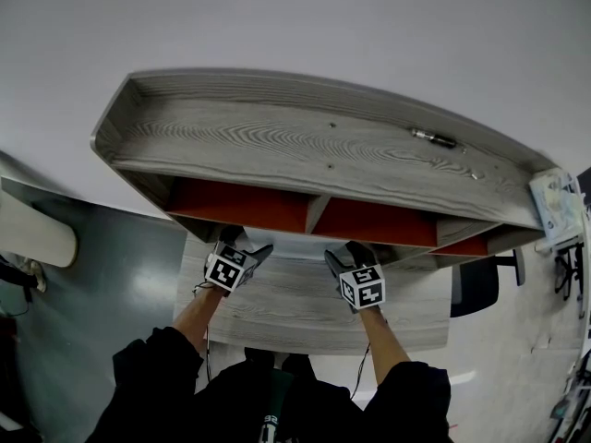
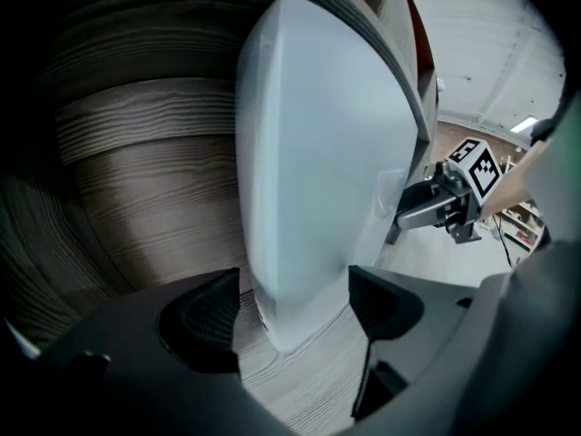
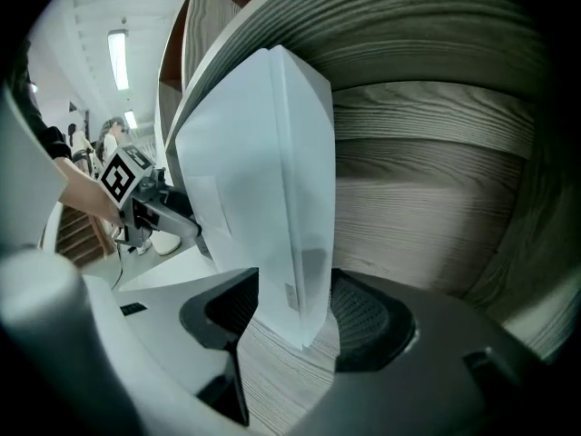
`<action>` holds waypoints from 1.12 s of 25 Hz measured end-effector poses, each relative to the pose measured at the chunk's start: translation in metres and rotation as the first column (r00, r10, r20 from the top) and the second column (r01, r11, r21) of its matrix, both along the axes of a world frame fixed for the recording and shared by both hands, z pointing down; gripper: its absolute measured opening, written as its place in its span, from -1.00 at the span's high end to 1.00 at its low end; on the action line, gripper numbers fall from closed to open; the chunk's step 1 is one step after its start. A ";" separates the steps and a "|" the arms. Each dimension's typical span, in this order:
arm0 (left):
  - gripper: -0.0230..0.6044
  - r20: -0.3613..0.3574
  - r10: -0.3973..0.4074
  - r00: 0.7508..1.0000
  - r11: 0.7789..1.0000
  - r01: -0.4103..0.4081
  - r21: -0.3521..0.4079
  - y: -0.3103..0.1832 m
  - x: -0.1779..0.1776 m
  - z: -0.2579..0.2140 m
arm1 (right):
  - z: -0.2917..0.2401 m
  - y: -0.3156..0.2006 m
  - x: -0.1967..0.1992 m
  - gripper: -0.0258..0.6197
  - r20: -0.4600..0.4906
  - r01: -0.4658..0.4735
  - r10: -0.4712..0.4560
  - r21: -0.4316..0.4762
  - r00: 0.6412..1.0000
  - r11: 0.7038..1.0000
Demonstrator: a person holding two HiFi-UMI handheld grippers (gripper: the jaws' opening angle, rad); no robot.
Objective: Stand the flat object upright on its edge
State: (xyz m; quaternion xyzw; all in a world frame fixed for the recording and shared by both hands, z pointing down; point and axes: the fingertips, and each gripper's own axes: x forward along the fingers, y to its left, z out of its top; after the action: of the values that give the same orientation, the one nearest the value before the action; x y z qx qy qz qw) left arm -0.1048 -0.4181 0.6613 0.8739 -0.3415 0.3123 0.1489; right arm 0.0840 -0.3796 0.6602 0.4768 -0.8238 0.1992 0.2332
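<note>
A white flat object (image 2: 318, 153) stands upright on its lower edge on the grey wood desk (image 1: 295, 312), under the shelf. In the head view only a white strip of the object (image 1: 294, 245) shows between the two grippers. My left gripper (image 2: 293, 312) is shut on one end, its pads against both faces. My right gripper (image 3: 295, 312) is shut on the other end of the white flat object (image 3: 263, 180). The grippers face each other: the left gripper (image 1: 254, 255) on the left, the right gripper (image 1: 337, 261) on the right. Each shows in the other's view, right gripper (image 2: 445, 203) and left gripper (image 3: 150, 209).
A grey wood shelf (image 1: 314, 146) with red inner panels (image 1: 240, 206) overhangs the back of the desk, close above the grippers. A small metal cylinder (image 1: 434, 137) lies on its top. A white box (image 1: 557, 206) sits at its right end. A dark chair (image 1: 480, 284) stands to the right.
</note>
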 end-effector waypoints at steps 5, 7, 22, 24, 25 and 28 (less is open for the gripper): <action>-0.24 -0.017 -0.028 0.999 1.000 0.028 -0.012 0.013 -0.009 0.001 | -0.005 0.016 0.012 0.17 0.001 -0.055 0.055 0.009 0.998 0.998; -0.24 -0.042 -0.055 0.998 0.998 0.055 -0.012 0.022 -0.012 -0.002 | -0.011 0.025 0.018 0.17 0.000 -0.100 0.100 0.023 0.995 0.995; 0.87 -0.125 -0.095 0.988 0.986 0.111 0.126 0.103 -0.019 -0.056 | -0.050 0.105 -0.021 0.81 0.003 -0.248 0.248 0.067 0.969 0.966; 0.89 -0.148 -0.083 0.986 0.986 0.103 0.133 0.124 -0.014 -0.065 | -0.058 0.120 -0.028 0.81 0.028 -0.264 0.262 0.085 0.965 0.961; 0.89 -0.159 -0.080 0.984 0.985 0.102 0.138 0.135 -0.011 -0.069 | -0.064 0.128 -0.032 0.81 0.042 -0.269 0.266 0.097 0.963 0.958; 0.89 -0.200 -0.083 0.976 0.980 0.116 0.159 0.161 0.000 -0.084 | -0.082 0.149 -0.042 0.81 0.062 -0.253 0.246 0.150 0.967 0.956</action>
State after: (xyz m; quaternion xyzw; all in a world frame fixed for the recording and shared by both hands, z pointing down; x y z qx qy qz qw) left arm -0.1046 -0.2571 0.5773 0.8913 -0.3942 0.1880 0.1216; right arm 0.0418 -0.2304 0.5778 0.5894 -0.7749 0.1717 0.1505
